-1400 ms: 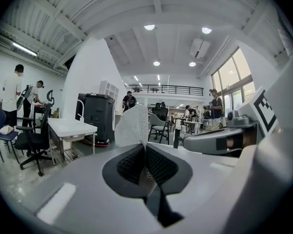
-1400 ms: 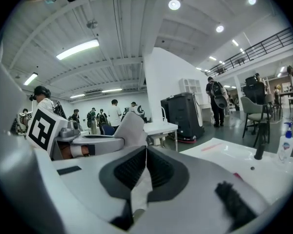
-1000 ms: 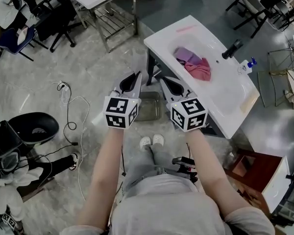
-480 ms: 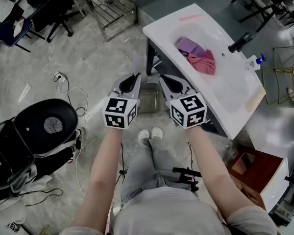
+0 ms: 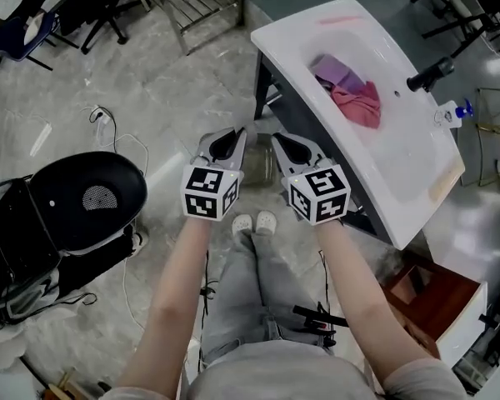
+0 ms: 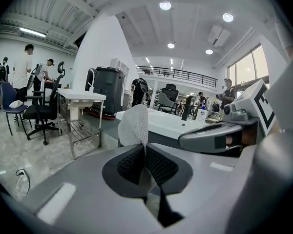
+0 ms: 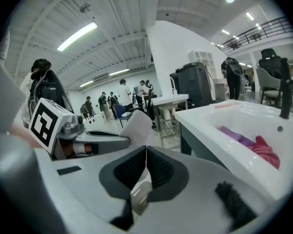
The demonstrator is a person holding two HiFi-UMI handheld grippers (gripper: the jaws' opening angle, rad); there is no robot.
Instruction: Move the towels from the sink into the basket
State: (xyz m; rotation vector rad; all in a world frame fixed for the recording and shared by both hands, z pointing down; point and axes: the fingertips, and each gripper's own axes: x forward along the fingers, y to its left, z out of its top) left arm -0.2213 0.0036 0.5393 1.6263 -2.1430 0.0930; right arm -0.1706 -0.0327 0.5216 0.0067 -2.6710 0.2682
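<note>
A purple towel [image 5: 335,67] and a pink towel [image 5: 360,105] lie bunched together in the white sink [image 5: 400,169] at the upper right. The right gripper view shows the same purple towel [image 7: 233,132] and pink towel [image 7: 265,153] in the sink's basin [image 7: 219,116]. My left gripper [image 5: 236,136] and right gripper [image 5: 278,140] hang side by side over the floor, left of the sink's near corner, both shut with nothing in them. A grey rectangular container [image 5: 263,163] sits on the floor between them; I cannot tell whether it is the basket.
A black faucet [image 5: 430,74] stands at the sink's far side, with a spray bottle [image 5: 455,112] beside it. A large black rounded object [image 5: 82,200] fills the floor at left, with a loose cable [image 5: 108,127] behind it. A brown box [image 5: 432,295] is at lower right. People and chairs are far off.
Both grippers have sunk together and stayed shut and empty. The head view has swung, so the sink lies further right and the black object has come in at left.
</note>
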